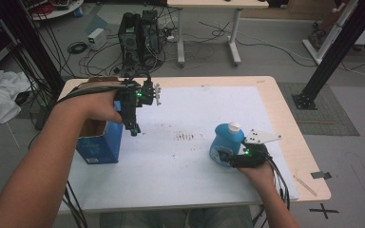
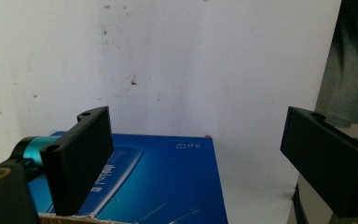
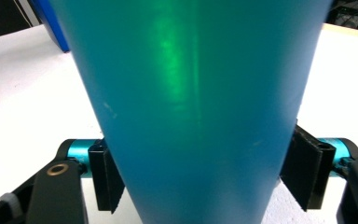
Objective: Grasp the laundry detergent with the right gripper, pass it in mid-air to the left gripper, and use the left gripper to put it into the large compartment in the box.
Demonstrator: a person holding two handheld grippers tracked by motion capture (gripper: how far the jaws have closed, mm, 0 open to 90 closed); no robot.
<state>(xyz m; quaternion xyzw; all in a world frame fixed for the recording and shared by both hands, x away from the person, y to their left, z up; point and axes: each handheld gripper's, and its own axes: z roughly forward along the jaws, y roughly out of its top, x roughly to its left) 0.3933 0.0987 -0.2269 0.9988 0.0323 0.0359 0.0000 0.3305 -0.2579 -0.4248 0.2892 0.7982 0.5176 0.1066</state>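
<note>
Both pads of right gripper (image 3: 200, 179) against blue bottle (image 3: 191, 93), upright

"5.0" upside down on blue box (image 2: 168, 186)

Between the right claw's (image 3: 200, 179) matt black plastic pads, the teal plastic bottle (image 3: 191, 93) looks smooth and glossy. Below the left claw (image 2: 196, 158), the blue cardboard box (image 2: 168, 186) shines; the white paper-covered tabletop (image 2: 191, 60) looks matt and stained.

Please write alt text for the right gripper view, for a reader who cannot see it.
A blue bottle stands between the two black jaws of the right gripper, which touch its sides low down. A white table lies behind it.
</note>
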